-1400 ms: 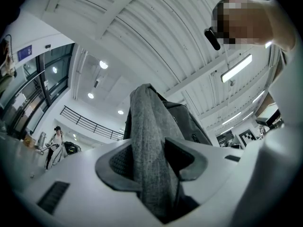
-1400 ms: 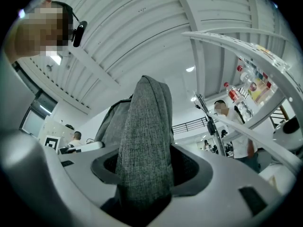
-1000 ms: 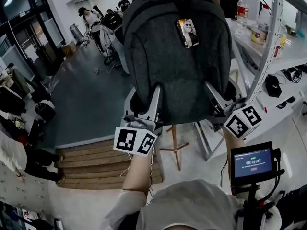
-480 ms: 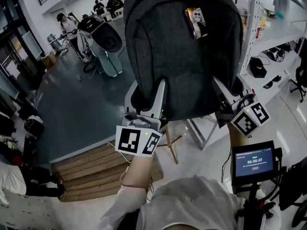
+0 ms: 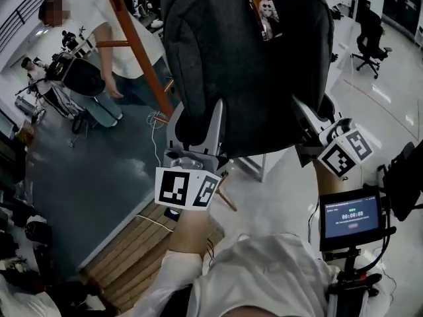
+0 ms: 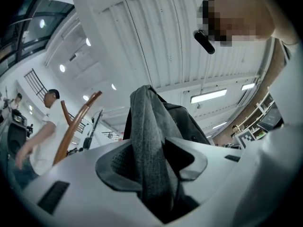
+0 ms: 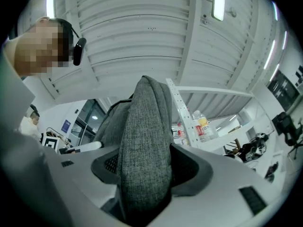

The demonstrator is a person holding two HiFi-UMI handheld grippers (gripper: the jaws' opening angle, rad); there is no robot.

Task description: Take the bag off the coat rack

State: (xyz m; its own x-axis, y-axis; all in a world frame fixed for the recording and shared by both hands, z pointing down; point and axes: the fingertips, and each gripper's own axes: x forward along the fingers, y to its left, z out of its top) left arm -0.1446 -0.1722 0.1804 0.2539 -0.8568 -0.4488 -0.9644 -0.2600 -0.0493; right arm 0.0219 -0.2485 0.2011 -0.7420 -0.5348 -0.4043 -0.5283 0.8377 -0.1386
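Observation:
A dark grey backpack hangs upright in front of me, with a small picture tag near its top. My left gripper is shut on its lower left edge, and the grey fabric fills the gap between the jaws. The right gripper is shut on the lower right edge, with a thick fold pinched between its pads. The orange wooden coat rack slants down behind the bag's left side. In the left gripper view its curved arm stands apart from the bag.
A person in a white shirt stands by the rack at the upper left. A wooden platform lies below. A small screen sits at my lower right, an office chair far right. Shelves with bottles show beyond the bag.
The bag and both grippers have swung away from the white shelf. The rack's pole, first hidden behind the bag, now shows to its left. Both grips are unchanged.

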